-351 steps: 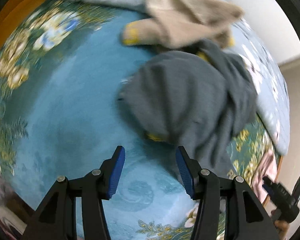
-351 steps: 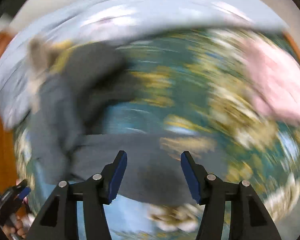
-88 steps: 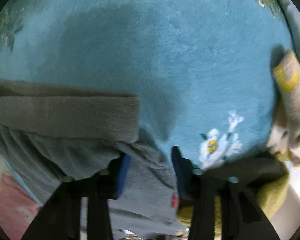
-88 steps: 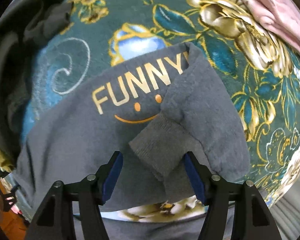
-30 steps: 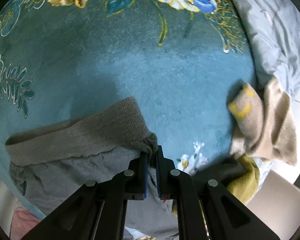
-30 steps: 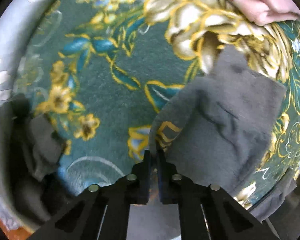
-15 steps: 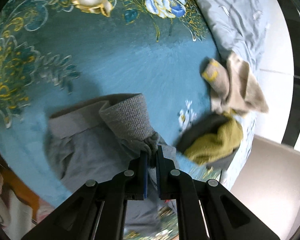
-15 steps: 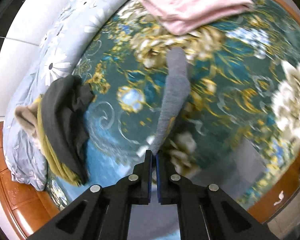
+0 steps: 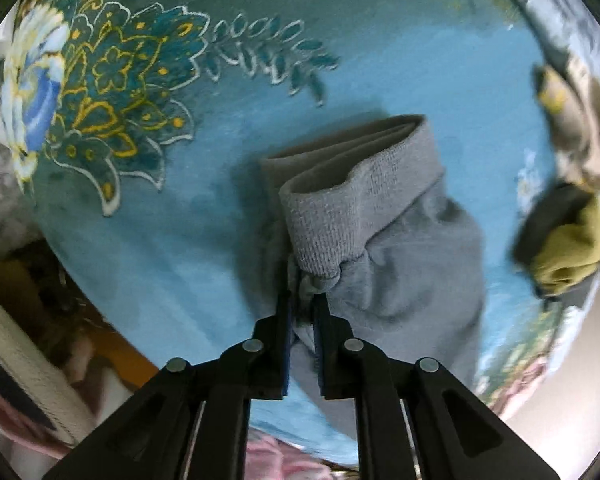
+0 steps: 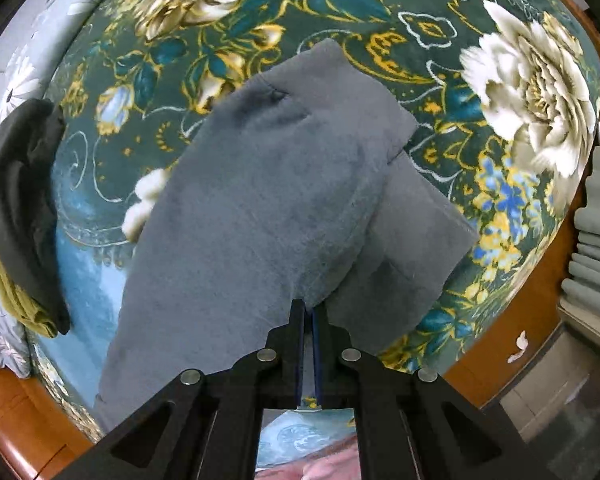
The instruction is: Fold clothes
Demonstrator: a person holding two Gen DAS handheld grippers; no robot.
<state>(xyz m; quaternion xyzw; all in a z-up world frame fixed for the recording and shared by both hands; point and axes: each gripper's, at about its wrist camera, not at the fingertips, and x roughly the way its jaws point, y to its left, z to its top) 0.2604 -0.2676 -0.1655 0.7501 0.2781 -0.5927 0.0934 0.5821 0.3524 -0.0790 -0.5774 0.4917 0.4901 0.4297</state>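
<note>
Over the floral bed blanket (image 10: pixel 520 92), the grey sweatshirt (image 10: pixel 260 208) is pinched in the right gripper (image 10: pixel 307 320) and between the opening jaws of the left gripper (image 9: pixel 302 312), so the fold may be lost.

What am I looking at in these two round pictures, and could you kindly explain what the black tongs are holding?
There is no robot here: a person carries a handheld two-finger gripper in each hand, and a fisheye camera on each looks along its fingers, hence the round pictures. The left gripper has a bunch of a grey garment near the ribbed hem between its fingers, and its jaws are opening. The right gripper is pinched shut on the grey sweatshirt, which hangs above the floral blanket on a bed. At the side lies a pile of dark and olive clothes, with a beige garment nearby.
</note>
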